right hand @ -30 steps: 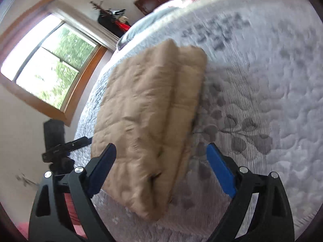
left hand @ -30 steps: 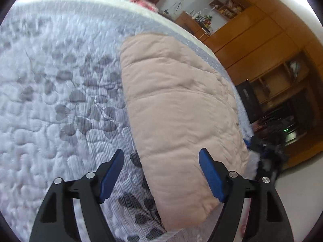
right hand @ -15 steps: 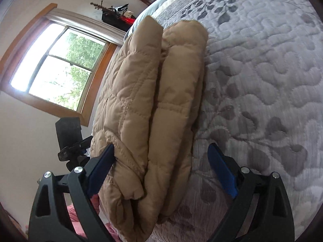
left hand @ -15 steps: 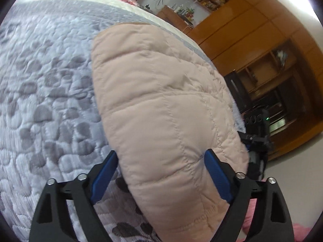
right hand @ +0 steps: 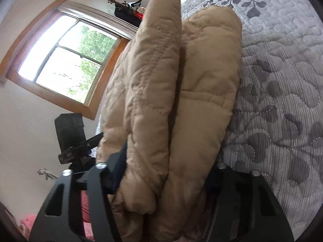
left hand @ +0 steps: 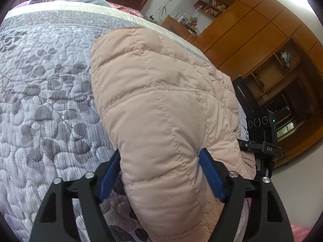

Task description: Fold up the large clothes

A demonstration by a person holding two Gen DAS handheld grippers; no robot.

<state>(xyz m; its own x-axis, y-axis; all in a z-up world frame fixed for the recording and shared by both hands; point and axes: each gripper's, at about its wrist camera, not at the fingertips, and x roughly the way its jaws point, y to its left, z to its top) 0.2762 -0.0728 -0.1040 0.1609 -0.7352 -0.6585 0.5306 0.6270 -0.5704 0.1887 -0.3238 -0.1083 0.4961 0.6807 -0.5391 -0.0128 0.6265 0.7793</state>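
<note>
A folded beige quilted jacket (left hand: 161,104) lies on the grey leaf-patterned bedspread (left hand: 40,100). My left gripper (left hand: 161,173) straddles the jacket's near end, its blue pads (left hand: 109,173) pressing into the padding from both sides. In the right wrist view the jacket (right hand: 171,100) shows as two thick stacked layers. My right gripper (right hand: 167,177) has its jaws around both layers at the near end; the right pad is hidden behind the fabric.
A black camera on a tripod (left hand: 260,133) stands just past the bed edge, also in the right wrist view (right hand: 72,139). Wooden cabinets (left hand: 262,40) line the wall. A window (right hand: 66,64) is on the other side. The bedspread (right hand: 282,100) extends right of the jacket.
Both grippers have moved forward onto the jacket's near end and narrowed from wide open around the padding. The jacket now fills the space between each pair of jaws.
</note>
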